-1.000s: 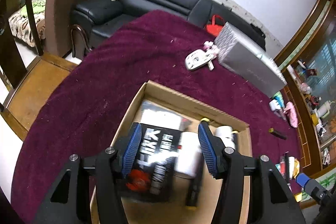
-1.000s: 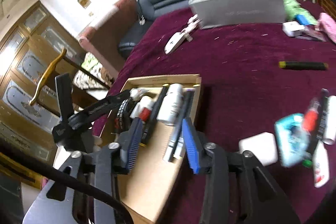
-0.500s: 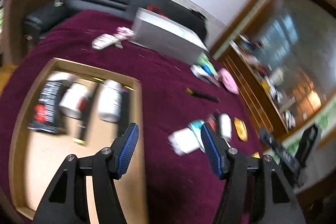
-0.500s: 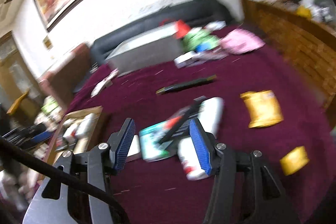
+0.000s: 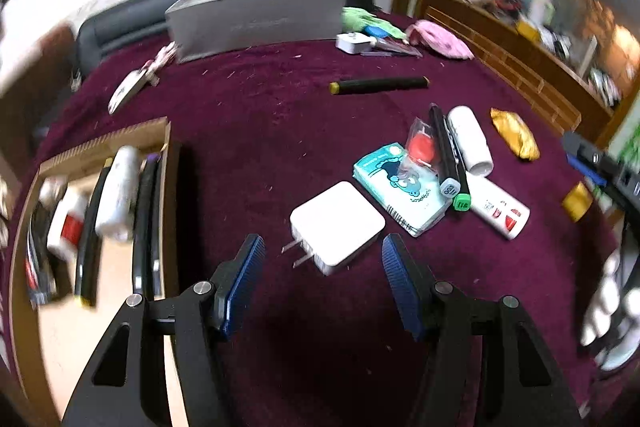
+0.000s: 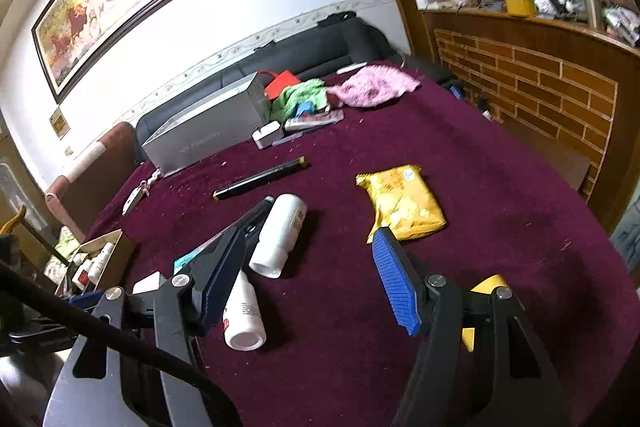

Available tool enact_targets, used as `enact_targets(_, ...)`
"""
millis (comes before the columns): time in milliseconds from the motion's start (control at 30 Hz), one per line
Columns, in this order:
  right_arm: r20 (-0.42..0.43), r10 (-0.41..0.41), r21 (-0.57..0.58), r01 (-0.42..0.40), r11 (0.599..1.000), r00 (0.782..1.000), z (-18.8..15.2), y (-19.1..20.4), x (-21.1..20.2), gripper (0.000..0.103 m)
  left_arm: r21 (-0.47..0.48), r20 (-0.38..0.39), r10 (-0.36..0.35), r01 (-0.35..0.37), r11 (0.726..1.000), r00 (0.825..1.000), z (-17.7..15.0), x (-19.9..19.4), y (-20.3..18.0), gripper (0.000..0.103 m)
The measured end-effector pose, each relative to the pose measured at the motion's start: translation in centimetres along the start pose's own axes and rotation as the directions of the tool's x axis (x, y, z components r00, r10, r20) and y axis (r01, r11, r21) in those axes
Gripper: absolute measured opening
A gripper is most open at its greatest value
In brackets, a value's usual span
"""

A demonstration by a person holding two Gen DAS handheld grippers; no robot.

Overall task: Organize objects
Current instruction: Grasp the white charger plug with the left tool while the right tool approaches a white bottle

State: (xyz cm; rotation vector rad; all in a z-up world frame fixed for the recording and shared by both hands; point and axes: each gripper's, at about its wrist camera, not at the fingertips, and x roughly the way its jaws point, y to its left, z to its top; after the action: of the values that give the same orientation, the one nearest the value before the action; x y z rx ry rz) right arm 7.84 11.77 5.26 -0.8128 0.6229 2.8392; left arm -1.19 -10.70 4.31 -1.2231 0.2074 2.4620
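Note:
My left gripper is open and angled down at the purple tablecloth. A white plug charger lies just ahead of its tips, untouched. Beyond the charger are a teal notebook, a red item in a clear bag, two markers and two white bottles. The cardboard box holding sorted items is at the left. My right gripper has its jaws opening with nothing between them. A white bottle lies by its left finger and a yellow snack packet by its right.
A black marker lies mid-table. At the far side are a long grey box, a small white adapter, a green cloth and a pink cloth. A small yellow packet sits behind the right finger. A brick-patterned counter stands to the right.
Both grippers have swung away from the cardboard box to the loose items on the right. The right jaws have spread wider; the left jaws look about the same.

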Motion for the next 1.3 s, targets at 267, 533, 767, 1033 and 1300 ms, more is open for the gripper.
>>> enact_targets(267, -0.027, 0.025, -0.009, -0.025, 1.000, 0.999, -0.6, 0.2, 0.1, 0.068, 0.245, -0.072, 0.034, -0.015, 0.969, 0.997, 1.4, 4.4, -2.3, 0.056)
enact_targets(533, -0.062, 0.013, -0.021, -0.014, 1.000, 0.998, -0.9, 0.5, 1.0, 0.068, 0.221, -0.068, 0.022, -0.007, 0.975, 0.997, 1.5, 5.3, -3.1, 0.055)
enact_targets(767, -0.088, 0.013, -0.024, -0.015, 1.000, 0.996, -1.1, 0.6, 1.4, 0.068, 0.210, -0.080, -0.065, 0.081, 0.974, 0.995, -1.3, 2.6, -4.6, 0.055)
enact_targets(1033, -0.137, 0.052, -0.036, -0.057, 0.998, 0.989, -1.6, 1.2, 2.1, 0.068, 0.107, -0.006, -0.079, 0.079, 0.991, 0.997, -3.9, -1.6, -4.9, 0.055)
enact_targets(1300, -0.185, 0.039, -0.077, -0.054, 0.996, 0.982, -2.4, 2.4, 3.1, 0.068, 0.043, 0.061, -0.113, 0.111, 0.993, 0.992, -5.9, -4.7, -4.7, 0.055)
